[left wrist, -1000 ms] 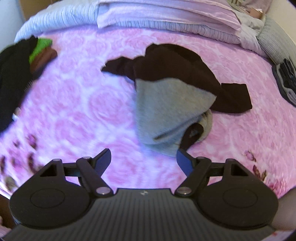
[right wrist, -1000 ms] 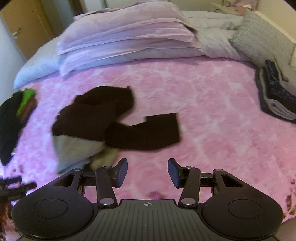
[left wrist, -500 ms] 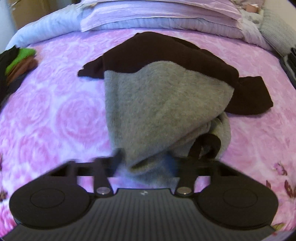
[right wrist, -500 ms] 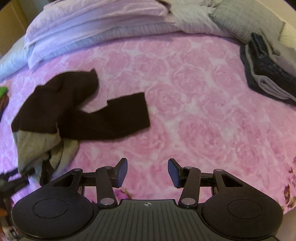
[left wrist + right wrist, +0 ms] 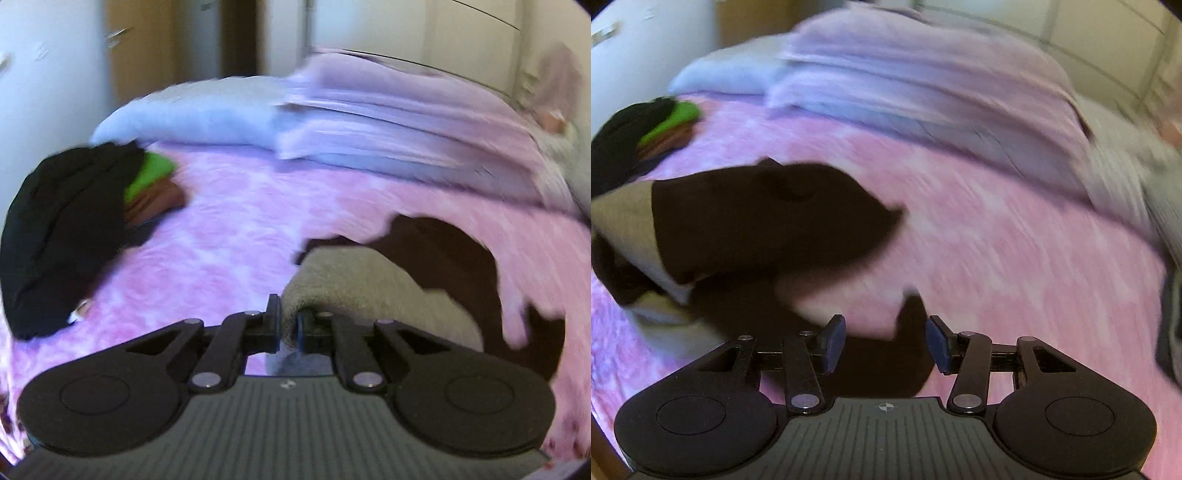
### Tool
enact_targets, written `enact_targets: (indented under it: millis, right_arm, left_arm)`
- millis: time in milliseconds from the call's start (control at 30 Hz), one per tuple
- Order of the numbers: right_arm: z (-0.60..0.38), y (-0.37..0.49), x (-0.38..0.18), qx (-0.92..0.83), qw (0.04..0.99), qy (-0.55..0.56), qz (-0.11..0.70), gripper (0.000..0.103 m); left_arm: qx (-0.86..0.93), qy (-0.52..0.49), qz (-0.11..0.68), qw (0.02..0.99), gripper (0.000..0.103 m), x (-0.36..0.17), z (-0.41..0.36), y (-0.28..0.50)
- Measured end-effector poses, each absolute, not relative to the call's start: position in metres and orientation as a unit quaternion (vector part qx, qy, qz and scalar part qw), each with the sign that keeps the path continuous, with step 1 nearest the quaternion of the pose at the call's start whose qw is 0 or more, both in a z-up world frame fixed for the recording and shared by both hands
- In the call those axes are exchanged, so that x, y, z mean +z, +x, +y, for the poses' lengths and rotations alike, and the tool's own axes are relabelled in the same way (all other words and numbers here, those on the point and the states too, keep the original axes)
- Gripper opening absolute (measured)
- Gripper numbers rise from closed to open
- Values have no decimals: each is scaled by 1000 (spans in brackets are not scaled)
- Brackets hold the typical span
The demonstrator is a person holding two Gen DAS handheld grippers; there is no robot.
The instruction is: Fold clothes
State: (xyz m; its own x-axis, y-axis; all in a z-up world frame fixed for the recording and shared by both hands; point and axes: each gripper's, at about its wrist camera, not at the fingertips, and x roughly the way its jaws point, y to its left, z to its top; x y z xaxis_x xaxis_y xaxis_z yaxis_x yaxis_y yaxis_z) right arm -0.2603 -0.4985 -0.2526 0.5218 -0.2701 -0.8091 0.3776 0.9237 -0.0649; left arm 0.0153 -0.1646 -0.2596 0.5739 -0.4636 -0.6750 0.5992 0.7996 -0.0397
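Observation:
A brown and grey sweater (image 5: 369, 280) lies bunched on the pink bedspread (image 5: 229, 236). My left gripper (image 5: 287, 325) is shut on the sweater's grey hem, which rises in a fold over its fingers. In the right wrist view the same sweater (image 5: 768, 221) hangs partly lifted at the left, its grey part stretched toward the frame edge. A brown sleeve end (image 5: 886, 354) lies flat between the fingers of my right gripper (image 5: 884, 345), which is open just above it. Both views are blurred by motion.
A pile of black, green and brown clothes (image 5: 74, 221) sits at the bed's left edge. Folded lilac and pale blue bedding (image 5: 369, 122) is stacked at the head of the bed. A dark folded stack (image 5: 1171, 332) shows at the right edge.
My left gripper went from open to shut on the grey hem and lifted it. My right gripper, still open, moved in until the brown sleeve end lay between its fingers.

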Motion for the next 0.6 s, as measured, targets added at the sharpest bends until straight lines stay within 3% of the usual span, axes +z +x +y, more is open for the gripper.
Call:
enact_targets:
  millis: [200, 267, 600]
  right_arm:
    - [-455, -217, -271, -91, 895, 8, 436, 45]
    - [-439, -208, -280, -53, 897, -25, 439, 45]
    - [-352, -171, -352, 103, 871, -270, 398, 45]
  left_arm:
    - [-244, 62, 428, 868, 19, -290, -136, 26]
    - [-234, 39, 455, 858, 29, -304, -119, 9]
    - [-180, -9, 536, 825, 31, -357, -90, -46]
